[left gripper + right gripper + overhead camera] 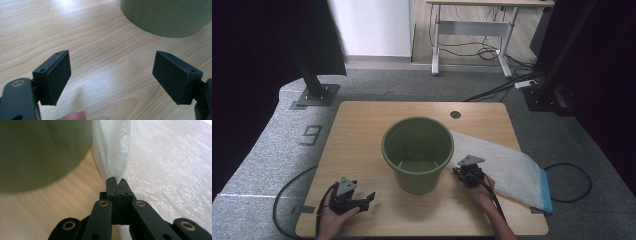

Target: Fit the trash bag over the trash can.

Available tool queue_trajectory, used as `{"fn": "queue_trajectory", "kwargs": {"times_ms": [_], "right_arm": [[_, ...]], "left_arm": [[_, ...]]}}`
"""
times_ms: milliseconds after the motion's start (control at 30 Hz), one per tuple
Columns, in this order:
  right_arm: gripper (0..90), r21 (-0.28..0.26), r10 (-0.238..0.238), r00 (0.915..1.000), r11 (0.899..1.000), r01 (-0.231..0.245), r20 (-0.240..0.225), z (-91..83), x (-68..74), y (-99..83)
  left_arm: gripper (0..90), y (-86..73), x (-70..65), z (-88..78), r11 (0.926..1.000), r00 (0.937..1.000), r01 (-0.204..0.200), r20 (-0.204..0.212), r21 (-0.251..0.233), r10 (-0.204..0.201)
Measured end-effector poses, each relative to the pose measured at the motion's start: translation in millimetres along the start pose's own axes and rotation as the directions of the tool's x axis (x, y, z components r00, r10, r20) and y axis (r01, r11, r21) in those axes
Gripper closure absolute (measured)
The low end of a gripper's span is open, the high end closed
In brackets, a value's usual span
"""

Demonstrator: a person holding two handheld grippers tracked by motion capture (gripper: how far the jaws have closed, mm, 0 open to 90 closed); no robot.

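A dark green plastic bucket (418, 154) stands upright in the middle of the wooden table (362, 125). To its right lies a flat translucent white plastic bag (507, 167) with a blue edge. My right gripper (464, 171) sits beside the bucket's right side, shut on a pinched fold of the bag (117, 167), which rises from between the pads. The bucket wall (42, 150) is close on the left in the right gripper view. My left gripper (364, 199) rests at the table's front left, open, with bare wood between its pads (58, 75) and the bucket (170, 17) ahead.
The bag overhangs the table's right edge. A cable hole (455, 114) sits near the far edge. Cables trail from both grippers over the front edge. Grey carpet, black frame posts (314, 85) and a desk (472, 30) with loose cables surround the table.
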State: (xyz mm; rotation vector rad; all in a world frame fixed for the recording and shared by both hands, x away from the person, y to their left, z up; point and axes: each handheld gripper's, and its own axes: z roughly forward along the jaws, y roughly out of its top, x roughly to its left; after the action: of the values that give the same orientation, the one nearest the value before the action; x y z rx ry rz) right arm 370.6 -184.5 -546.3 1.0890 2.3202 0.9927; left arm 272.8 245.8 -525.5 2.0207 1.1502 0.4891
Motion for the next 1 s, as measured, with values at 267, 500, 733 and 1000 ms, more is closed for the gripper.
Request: {"fn": "queue_trajectory", "kwargs": {"times_ms": [267,500,733,1000], "right_arm": [[58.3,-0.041,0.000,0.9999,0.999,-0.001,-0.016,-11.1,-1.8,-2.6],[41.1,-0.042,0.040,0.9992,0.998,-0.040,-0.010,8.9,-0.9,12.5],[49.3,-0.049,0.020,0.9998,0.999,-0.020,-0.002,21.7,4.1,17.4],[84.9,-0.078,0.023,0.9997,0.997,-0.023,0.001,23.5,3.1,14.7]], "left_arm": [[15.2,0.6,-2.6,0.7,0.9999,1.0000,-0.008,0.004,0.007,0.008],[15.3,-1.1,-2.2,3.6,0.9994,0.9998,-0.020,-0.007,0.029,0.020],[15.3,-1.5,-2.7,5.5,0.9990,0.9997,-0.023,-0.008,0.039,0.024],[15.4,-1.6,-2.9,4.6,0.9990,0.9996,-0.027,-0.008,0.037,0.027]]}}
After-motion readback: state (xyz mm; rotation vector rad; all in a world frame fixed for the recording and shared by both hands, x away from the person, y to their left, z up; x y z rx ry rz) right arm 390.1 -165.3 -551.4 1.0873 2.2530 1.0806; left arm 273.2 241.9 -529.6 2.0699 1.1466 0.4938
